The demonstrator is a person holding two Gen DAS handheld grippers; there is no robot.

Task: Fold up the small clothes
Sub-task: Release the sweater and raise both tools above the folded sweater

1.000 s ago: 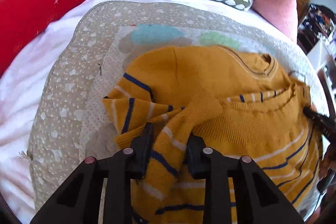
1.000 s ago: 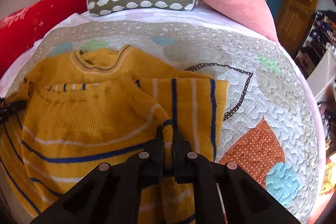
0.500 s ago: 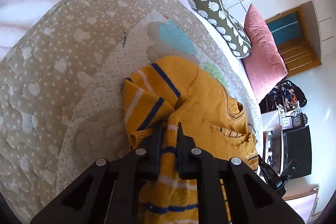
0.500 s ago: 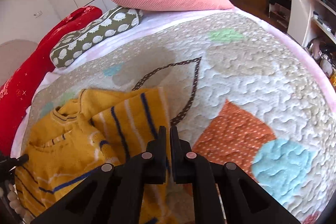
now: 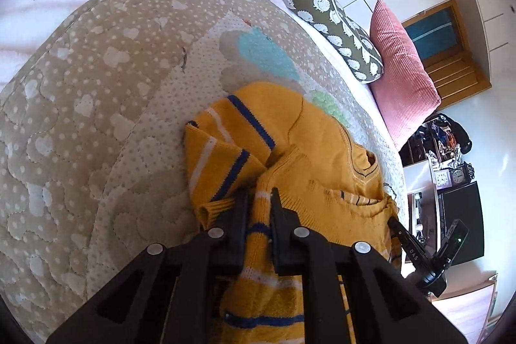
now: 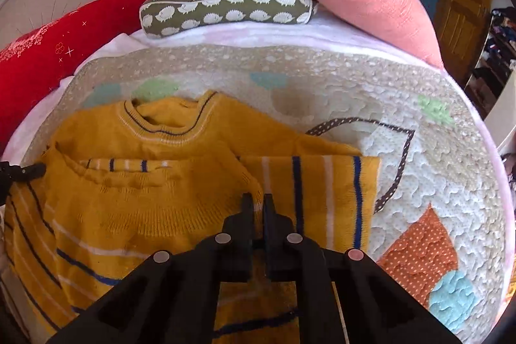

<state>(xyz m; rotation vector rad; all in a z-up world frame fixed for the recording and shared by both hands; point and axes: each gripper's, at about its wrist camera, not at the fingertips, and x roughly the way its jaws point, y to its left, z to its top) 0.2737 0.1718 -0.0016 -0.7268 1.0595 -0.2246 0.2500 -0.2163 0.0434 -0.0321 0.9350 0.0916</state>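
Mustard-yellow knit fills my left wrist view: the sweater point(image 5: 325, 150) lies on the quilt point(image 5: 96, 86) of the bed, and my left tongs point(image 5: 259, 199) are pinched narrow on a striped fold of it near the hem. One sleeve point(image 5: 222, 157) is already turned in beside them, bunched rather than flat. The lower body runs under the tongs and off the frame, so I cannot see the hem.

From my right wrist view, my right tongs point(image 6: 256, 202) are nearly closed on the sweater's point(image 6: 129, 205) edge where the other sleeve point(image 6: 316, 186) lies folded across. I judge the sleeves in and the bottom-to-collar fold under way. The hedgehog cushion point(image 6: 225, 10) lies well apart.
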